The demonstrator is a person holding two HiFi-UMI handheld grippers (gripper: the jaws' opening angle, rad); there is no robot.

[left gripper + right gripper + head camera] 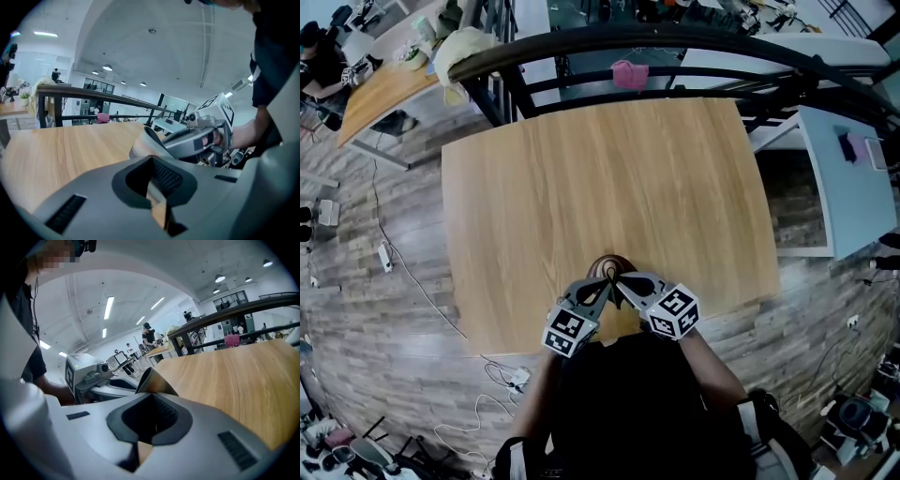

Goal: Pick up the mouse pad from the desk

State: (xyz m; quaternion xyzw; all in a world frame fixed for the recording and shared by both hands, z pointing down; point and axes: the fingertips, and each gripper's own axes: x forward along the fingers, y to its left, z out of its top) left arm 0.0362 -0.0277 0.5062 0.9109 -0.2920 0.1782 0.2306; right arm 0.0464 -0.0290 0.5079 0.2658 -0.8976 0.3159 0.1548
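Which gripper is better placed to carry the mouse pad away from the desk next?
Neither clearly: left gripper and right gripper are both shut on the curled mouse pad, side by side above the desk's near edge, so probably both together.

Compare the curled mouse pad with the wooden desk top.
The brown curled mouse pad is small; the light wooden desk top is broad. The pad bends into a roll, pinched by the left gripper and right gripper; the desk top lies flat. Both look brownish.
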